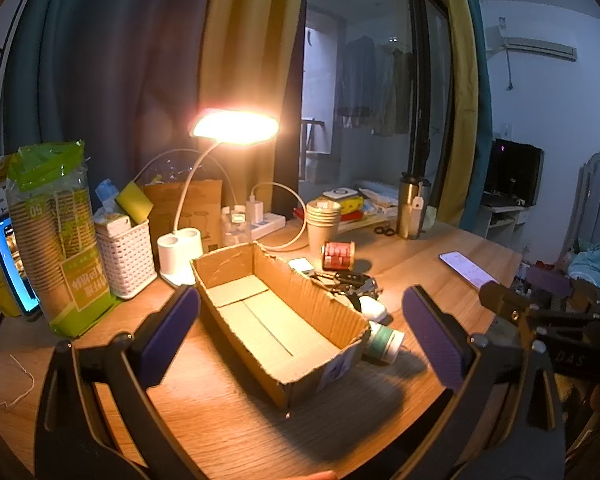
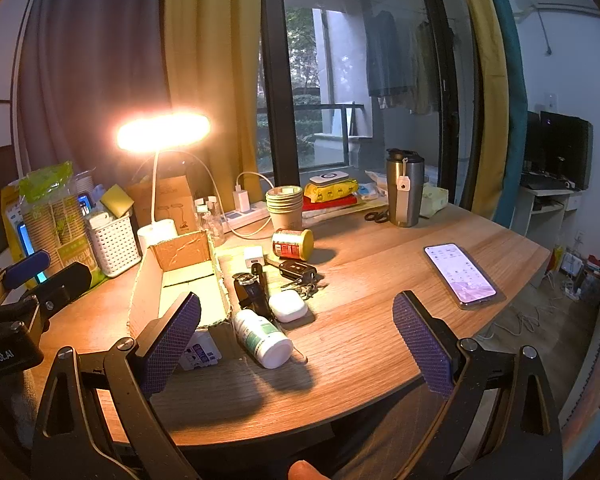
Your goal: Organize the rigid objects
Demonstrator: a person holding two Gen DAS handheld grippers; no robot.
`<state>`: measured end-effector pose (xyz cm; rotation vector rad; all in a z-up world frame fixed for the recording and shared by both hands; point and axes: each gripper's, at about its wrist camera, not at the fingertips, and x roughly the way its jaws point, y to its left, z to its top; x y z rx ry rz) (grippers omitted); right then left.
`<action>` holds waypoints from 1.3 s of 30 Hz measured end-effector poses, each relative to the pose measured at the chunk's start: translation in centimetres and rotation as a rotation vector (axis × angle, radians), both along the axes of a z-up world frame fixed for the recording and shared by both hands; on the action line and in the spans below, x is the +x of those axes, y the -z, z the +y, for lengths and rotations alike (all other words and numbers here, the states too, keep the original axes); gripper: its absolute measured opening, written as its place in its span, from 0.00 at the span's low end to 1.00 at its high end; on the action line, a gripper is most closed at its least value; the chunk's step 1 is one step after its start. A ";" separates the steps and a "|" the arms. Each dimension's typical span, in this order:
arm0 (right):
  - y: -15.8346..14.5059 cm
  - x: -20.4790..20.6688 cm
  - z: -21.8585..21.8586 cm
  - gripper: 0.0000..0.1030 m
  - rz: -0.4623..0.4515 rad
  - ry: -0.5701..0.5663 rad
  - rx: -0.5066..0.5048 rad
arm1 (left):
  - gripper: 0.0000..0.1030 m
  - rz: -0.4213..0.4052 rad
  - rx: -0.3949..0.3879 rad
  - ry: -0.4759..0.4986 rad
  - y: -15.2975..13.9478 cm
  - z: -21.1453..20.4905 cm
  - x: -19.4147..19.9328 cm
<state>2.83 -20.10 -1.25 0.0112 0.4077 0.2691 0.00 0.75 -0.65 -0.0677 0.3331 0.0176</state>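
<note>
An open, empty cardboard box (image 1: 276, 320) lies on the wooden table; it shows in the right wrist view (image 2: 180, 280) too. Right of it lie a white pill bottle with a green label (image 2: 264, 338), a white earbud case (image 2: 288, 306), a black watch (image 2: 252, 288), car keys (image 2: 298, 270), a small white charger (image 2: 254, 256) and a red can with a yellow lid (image 2: 292, 244). My left gripper (image 1: 300, 340) is open above the box. My right gripper (image 2: 296, 344) is open, just above and in front of the pill bottle.
A lit desk lamp (image 2: 162, 132), a white basket (image 2: 114, 242), a pack of paper cups (image 1: 60, 240), stacked cups (image 2: 285, 208), a steel tumbler (image 2: 404, 188), scissors (image 2: 376, 216) and a power strip stand at the back. A phone (image 2: 460, 274) lies at the right.
</note>
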 end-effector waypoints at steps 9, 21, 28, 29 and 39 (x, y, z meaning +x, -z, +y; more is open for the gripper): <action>0.2 -0.1 0.0 0.96 0.000 -0.002 -0.001 | 1.00 0.012 -0.001 -0.007 0.3 0.0 0.3; 0.1 0.3 -0.1 0.96 0.001 -0.004 -0.003 | 1.00 0.011 0.006 -0.005 0.4 -0.1 0.1; 0.0 0.3 0.4 0.96 0.006 -0.013 -0.021 | 1.00 0.025 -0.009 -0.013 0.4 0.1 0.2; 0.0 0.3 0.4 0.96 0.006 -0.013 -0.021 | 1.00 0.028 -0.010 -0.016 0.4 0.2 0.2; -0.1 0.3 0.4 0.96 0.009 -0.013 -0.024 | 1.00 0.044 -0.025 -0.025 0.4 0.8 0.4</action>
